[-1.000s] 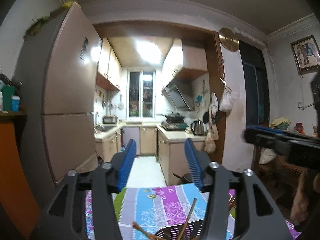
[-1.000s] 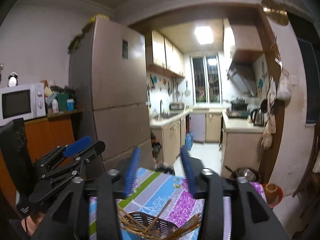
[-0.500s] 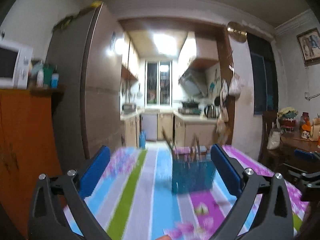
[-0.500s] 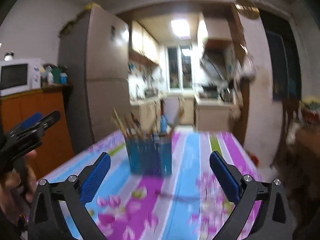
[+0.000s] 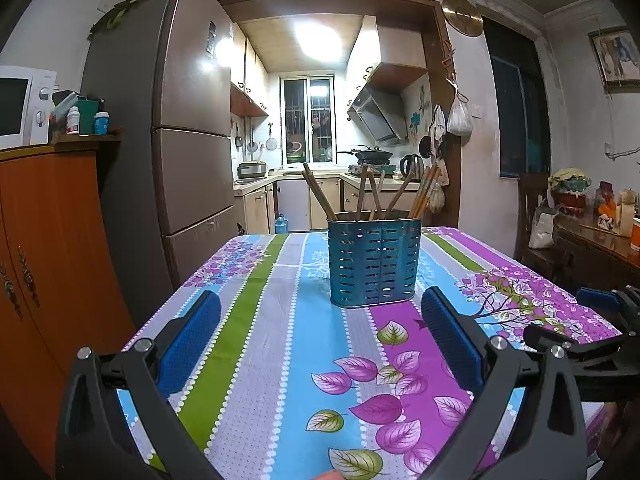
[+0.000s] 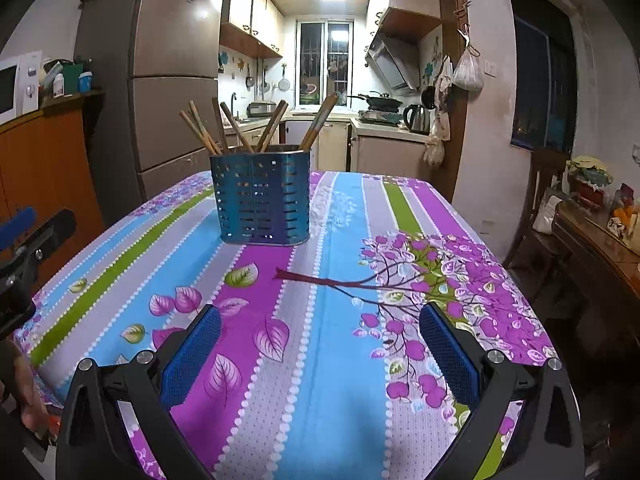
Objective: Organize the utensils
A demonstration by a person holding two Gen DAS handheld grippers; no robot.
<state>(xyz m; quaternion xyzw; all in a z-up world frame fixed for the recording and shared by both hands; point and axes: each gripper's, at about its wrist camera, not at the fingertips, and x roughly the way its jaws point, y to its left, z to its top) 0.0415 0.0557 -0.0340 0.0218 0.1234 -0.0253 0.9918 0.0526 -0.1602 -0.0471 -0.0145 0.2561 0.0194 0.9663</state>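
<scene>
Blue perforated utensil holder [image 5: 374, 260] upright mid-frame on surface [image 5: 280, 340], chopsticks [image 5: 372, 194] all inside; none loose. Left hand-held gripper [image 5: 320, 336], right hand-held gripper [image 6: 316, 344] wide open, empty. Probably finished.

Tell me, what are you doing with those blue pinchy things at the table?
A person holds two grippers over a table with a flowery striped cloth. The left gripper and the right gripper are both open and empty. Ahead of them stands a blue holder with slots in its sides, full of wooden chopsticks sticking up. Neither gripper touches it right now. No loose utensils show on the cloth.
</scene>
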